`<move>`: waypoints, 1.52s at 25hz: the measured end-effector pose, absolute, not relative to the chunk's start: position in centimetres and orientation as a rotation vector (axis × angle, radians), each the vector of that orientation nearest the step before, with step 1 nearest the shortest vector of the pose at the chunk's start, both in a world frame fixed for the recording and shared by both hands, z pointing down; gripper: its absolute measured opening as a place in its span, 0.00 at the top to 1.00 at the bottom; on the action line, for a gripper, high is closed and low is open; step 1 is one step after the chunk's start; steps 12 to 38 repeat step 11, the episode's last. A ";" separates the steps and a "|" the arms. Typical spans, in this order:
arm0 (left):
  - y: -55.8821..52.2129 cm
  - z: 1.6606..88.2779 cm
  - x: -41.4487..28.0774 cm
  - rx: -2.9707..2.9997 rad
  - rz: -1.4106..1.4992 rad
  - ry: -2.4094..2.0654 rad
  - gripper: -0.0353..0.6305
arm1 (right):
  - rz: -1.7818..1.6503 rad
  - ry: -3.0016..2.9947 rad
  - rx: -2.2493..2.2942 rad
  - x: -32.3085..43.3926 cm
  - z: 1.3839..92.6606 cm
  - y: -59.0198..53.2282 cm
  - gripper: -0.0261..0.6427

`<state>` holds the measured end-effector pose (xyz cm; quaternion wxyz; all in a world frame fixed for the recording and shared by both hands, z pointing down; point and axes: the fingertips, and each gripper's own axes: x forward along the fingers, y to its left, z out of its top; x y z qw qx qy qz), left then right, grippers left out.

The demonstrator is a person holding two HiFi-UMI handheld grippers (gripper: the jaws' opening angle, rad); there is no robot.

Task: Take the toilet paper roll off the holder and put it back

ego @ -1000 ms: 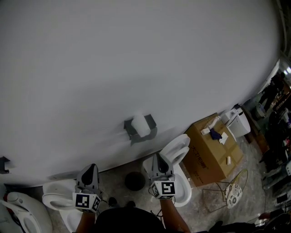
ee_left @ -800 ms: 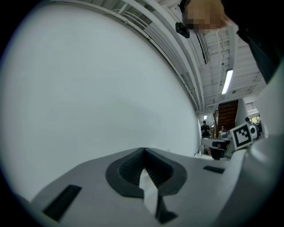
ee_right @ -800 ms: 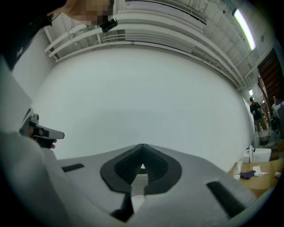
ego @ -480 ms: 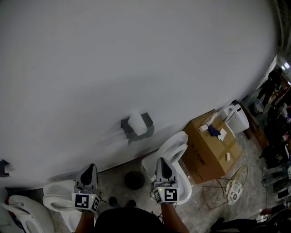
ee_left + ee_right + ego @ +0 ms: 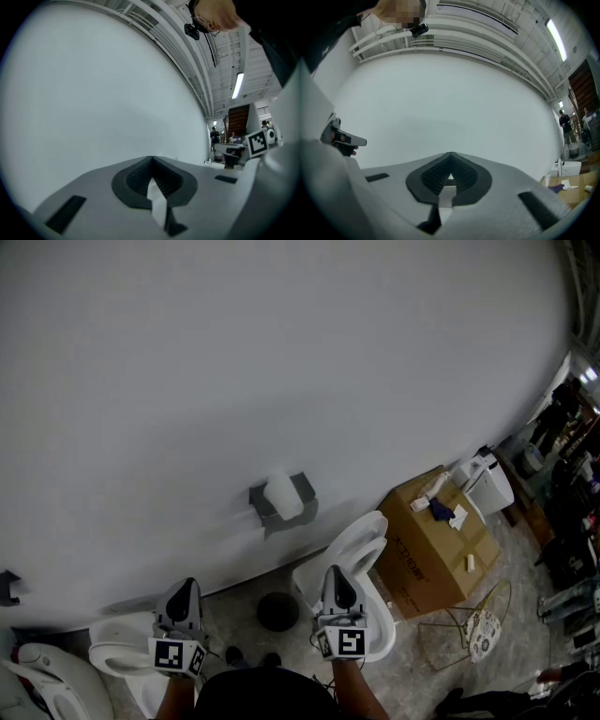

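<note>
Toilet paper roll [image 5: 284,495] sat in its grey holder [image 5: 305,489], which was fixed low on the plain white wall [image 5: 281,352]. We saw nothing touching either one.

Below the holder, on the speckled floor [image 5: 236,613], lay a dark round object [image 5: 277,612]; we could not tell what it was. Just right of it stood a white toilet [image 5: 364,542].

In the head view the right gripper [image 5: 336,577] hung over that toilet, well short of the roll and pointing toward the wall. Its own view showed the jaws closed, ribbed pads meeting at the tip, with nothing held and only bare wall ahead.

The left gripper [image 5: 185,590] was held level beside it, well apart to the left, above a second toilet [image 5: 112,652]. We read its jaws the same way: closed and empty, facing blank wall.

Each gripper carried its marker cube [image 5: 342,641] at the near end, next to the person's forearms.

Farther right, a cardboard box [image 5: 441,554] stood on the floor with a few small items on top. A white appliance [image 5: 489,486] stood behind the box, and a wire-frame stand [image 5: 480,632] in front of it.
</note>
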<state>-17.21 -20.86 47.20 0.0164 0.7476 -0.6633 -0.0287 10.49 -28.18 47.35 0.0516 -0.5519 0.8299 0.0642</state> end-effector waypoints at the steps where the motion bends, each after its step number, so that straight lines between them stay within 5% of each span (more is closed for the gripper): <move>1: -20.9 47.3 -17.2 2.324 -0.090 -2.062 0.94 | 0.196 2.523 -1.680 10.5 47.3 -28.2 0.96; 38: -21.0 47.2 -17.2 2.340 -0.096 -2.051 0.94 | 0.192 2.501 -1.703 10.7 47.5 -28.0 0.96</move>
